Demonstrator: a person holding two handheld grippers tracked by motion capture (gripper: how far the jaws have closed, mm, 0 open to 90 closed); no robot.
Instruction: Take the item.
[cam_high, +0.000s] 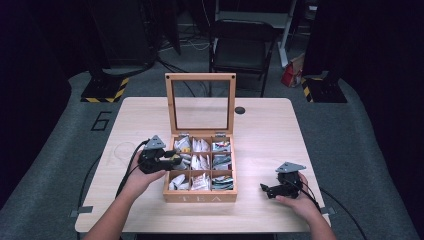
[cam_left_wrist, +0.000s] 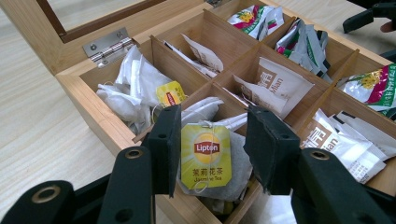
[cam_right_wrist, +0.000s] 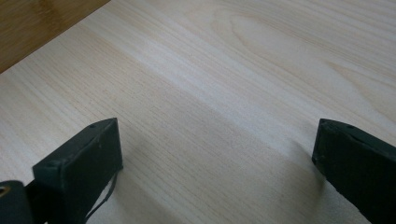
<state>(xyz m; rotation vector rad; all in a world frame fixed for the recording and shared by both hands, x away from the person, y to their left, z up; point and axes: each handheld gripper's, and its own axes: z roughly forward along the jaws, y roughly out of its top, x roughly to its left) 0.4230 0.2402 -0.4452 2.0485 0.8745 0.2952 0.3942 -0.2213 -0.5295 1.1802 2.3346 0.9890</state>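
A wooden tea box (cam_high: 200, 198) marked TEA stands in the middle of the table with its glass lid (cam_high: 200, 77) upright. Its compartments hold sachets and tea bags. My left gripper (cam_high: 174, 159) reaches in over the box's left wall at the middle row. In the left gripper view, my left gripper (cam_left_wrist: 213, 122) is open, its jaws on either side of a grey tea bag with a yellow Lipton tag (cam_left_wrist: 206, 156). To the right of the box, my right gripper (cam_high: 265, 189) sits low over the bare wood. Its jaws are wide apart, the right gripper (cam_right_wrist: 219, 140) holding nothing.
White sachets (cam_left_wrist: 280, 86) and green-and-red flowered packets (cam_left_wrist: 373, 86) fill the other compartments. A small black disc (cam_high: 240, 110) lies on the table by the lid. A dark chair (cam_high: 241, 47) stands beyond the far table edge.
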